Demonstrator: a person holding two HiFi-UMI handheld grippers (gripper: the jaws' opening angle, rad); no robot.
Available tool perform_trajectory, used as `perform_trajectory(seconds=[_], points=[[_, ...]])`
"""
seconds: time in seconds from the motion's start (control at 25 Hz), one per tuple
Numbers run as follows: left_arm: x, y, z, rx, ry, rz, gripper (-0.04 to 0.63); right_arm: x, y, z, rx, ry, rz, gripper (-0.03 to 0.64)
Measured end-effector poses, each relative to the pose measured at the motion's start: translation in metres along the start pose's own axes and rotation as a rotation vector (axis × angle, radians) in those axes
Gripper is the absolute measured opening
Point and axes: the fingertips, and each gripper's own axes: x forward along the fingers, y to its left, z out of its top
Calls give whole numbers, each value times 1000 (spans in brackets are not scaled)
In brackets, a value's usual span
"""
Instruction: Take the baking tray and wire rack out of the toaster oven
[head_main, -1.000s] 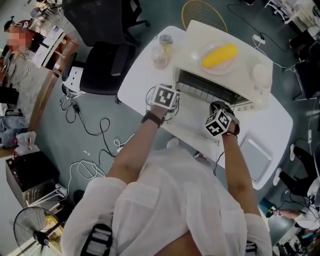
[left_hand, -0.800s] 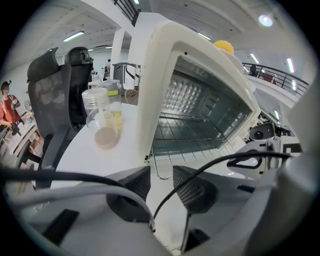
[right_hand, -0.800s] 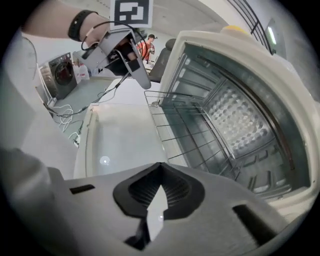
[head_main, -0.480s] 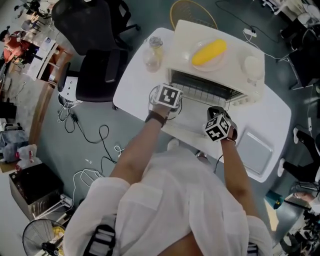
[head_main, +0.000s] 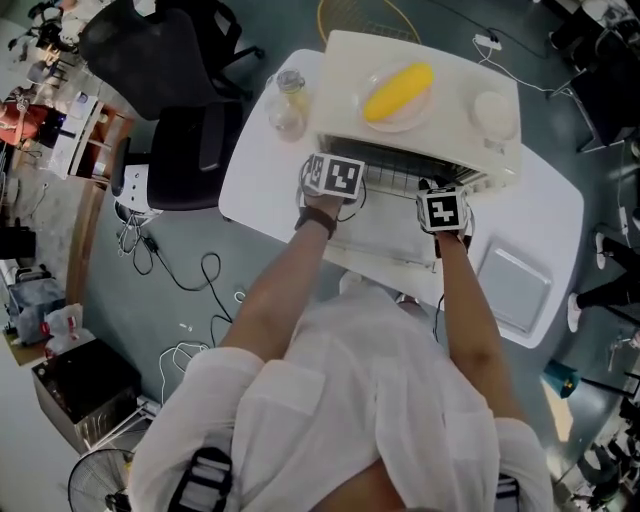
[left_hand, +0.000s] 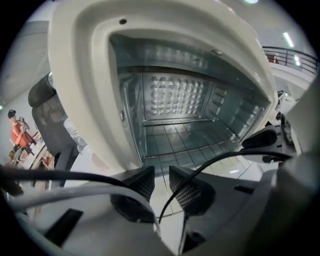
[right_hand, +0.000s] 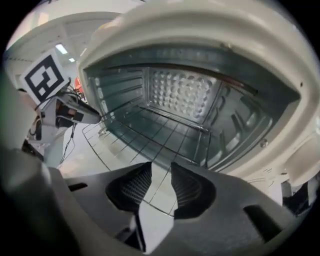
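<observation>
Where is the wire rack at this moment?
Head view, centre: the wire rack sticks partly out of the oven mouth, over its lowered door, just below the corn on the oven top.

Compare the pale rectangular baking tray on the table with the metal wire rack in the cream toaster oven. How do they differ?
The baking tray is a solid pale sheet; the wire rack is an open grid of thin bars. The tray lies out on the white table, right of the toaster oven; the rack sits in the oven's mouth. Both are flat and rectangular.
</observation>
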Motion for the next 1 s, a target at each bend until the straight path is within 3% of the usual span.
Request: perform_trajectory(seconds=[0.24, 0.4, 0.56, 0.72, 1.0], points=[[19, -4, -10, -12, 80, -6, 86, 19, -7, -22, 117, 121, 29, 123], [26, -6, -14, -42, 129, -19, 77, 24, -5, -23, 137, 142, 42, 90], [34, -6, -16, -14, 165, 5, 59, 30, -8, -23, 136, 164, 37, 63], [35, -4, -24, -5, 180, 26, 25, 31, -8, -28, 214, 157, 58, 43], [21, -7, -33, -31, 175, -1, 21, 22, -1, -35, 378, 160, 103, 20]])
